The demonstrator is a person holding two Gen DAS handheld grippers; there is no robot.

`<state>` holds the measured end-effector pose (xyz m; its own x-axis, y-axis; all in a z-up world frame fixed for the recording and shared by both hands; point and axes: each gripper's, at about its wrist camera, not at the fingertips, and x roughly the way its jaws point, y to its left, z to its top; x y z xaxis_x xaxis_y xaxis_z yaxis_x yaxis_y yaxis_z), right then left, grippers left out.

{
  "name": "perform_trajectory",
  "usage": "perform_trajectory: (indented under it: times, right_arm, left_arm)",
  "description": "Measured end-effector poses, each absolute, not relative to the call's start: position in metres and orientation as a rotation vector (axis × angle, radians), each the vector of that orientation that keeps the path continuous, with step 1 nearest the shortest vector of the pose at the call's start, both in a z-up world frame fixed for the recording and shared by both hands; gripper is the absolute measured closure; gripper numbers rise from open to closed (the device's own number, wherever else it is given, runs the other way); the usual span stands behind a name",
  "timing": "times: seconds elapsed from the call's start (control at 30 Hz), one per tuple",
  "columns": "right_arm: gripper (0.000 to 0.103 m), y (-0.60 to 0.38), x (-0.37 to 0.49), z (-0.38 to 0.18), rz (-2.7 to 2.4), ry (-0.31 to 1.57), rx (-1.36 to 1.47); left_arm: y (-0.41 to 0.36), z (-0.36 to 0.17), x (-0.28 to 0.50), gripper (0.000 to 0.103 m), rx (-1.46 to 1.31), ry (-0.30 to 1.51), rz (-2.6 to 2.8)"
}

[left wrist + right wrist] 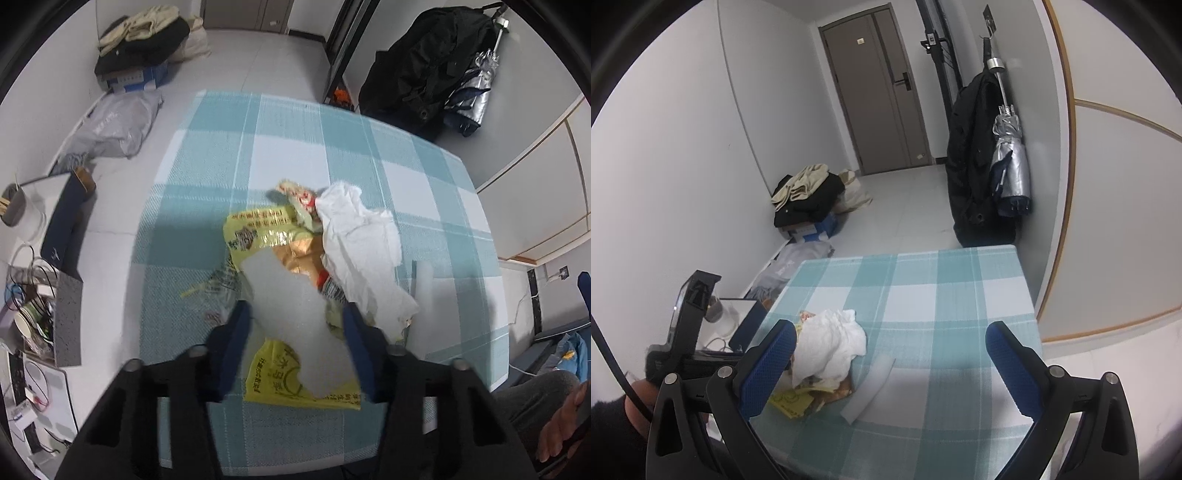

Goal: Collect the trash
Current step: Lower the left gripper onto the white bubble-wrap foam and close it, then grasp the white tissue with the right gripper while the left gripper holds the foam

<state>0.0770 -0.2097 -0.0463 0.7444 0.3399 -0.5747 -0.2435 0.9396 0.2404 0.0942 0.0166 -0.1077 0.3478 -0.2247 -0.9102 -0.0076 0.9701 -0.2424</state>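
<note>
Two black grippers with blue pads sit closest, one in each of the person's hands. On the left gripper (297, 314) the jaws are apart, and a pale foam sheet (295, 317) lies between them. I cannot tell if the pads touch it. On the right gripper (890, 343) the jaws are wide apart with nothing between them, and it hangs above the near edge of the surface.

Biggest of all is the surface (942, 291), covered by a cloth of teal and white squares. Behind it hangs a big black coat (971, 162) on the wall, with a silver folded umbrella (1010, 162) just beside it. Over by the left wall, a heap of dark and cream clothes (809, 195) sits on a blue box on the floor.

All the trash lies in one pile on the near left part of the surface. On top is a crumpled white tissue (831, 343). Under it is a yellow plastic bag (258, 232) with writing on it, and a shiny gold wrapper (304, 254) peeks out between them. A small white foam strip (870, 387) lies alone just to the right of the pile, flat on the cloth.
</note>
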Motion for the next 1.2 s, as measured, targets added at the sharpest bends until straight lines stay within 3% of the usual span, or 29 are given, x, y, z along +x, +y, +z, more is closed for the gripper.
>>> perform_trajectory:
  times: [0.13,0.8,1.2]
  right_arm:
    - [0.000,-0.208,0.074,-0.048,0.314,0.659,0.138]
    - [0.000,-0.170,0.115,-0.049,0.470,0.740,0.059]
    - [0.002,-0.090,0.171,-0.108,0.630,0.953,-0.071]
  left_arm:
    - [0.020,-0.103,0.092,0.067,-0.238,1.183,-0.147]
    - [0.054,-0.059,0.081,0.068,-0.400,0.962,-0.177]
    - [0.080,-0.055,0.085,0.068,-0.508,0.884,-0.137]
